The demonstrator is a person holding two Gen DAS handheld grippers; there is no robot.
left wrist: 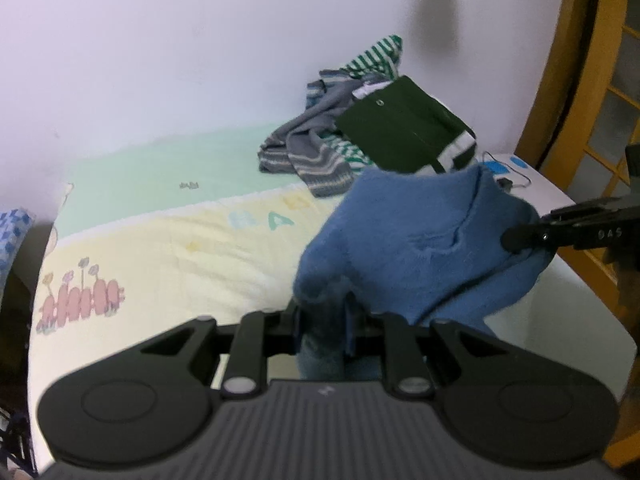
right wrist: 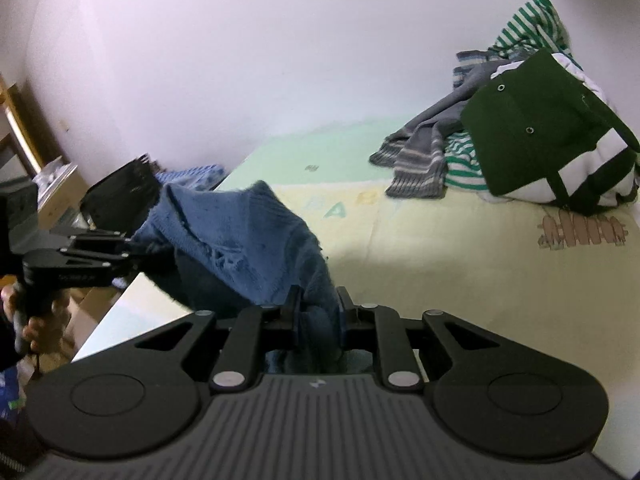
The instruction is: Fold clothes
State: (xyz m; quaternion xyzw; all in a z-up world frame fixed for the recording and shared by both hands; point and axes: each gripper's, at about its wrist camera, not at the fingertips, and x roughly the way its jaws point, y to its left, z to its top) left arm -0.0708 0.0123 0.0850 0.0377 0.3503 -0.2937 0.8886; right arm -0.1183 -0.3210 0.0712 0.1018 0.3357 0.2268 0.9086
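Note:
A blue knitted sweater [left wrist: 420, 248] hangs bunched in the air above the bed, held between both grippers. My left gripper [left wrist: 322, 316] is shut on one edge of it. My right gripper [right wrist: 318, 308] is shut on another edge of the sweater [right wrist: 248, 232]. The right gripper also shows at the right of the left wrist view [left wrist: 516, 236], and the left gripper at the left of the right wrist view [right wrist: 132, 256], each pinching the cloth. The fingertips are hidden in the fabric.
A pile of clothes lies at the far side of the bed by the wall: a dark green garment [left wrist: 404, 128], a grey striped knit [left wrist: 316, 160] and a green-white striped top [left wrist: 376, 56]. The bed sheet [left wrist: 180, 248] is pale yellow and green. A wooden frame [left wrist: 580, 80] stands right.

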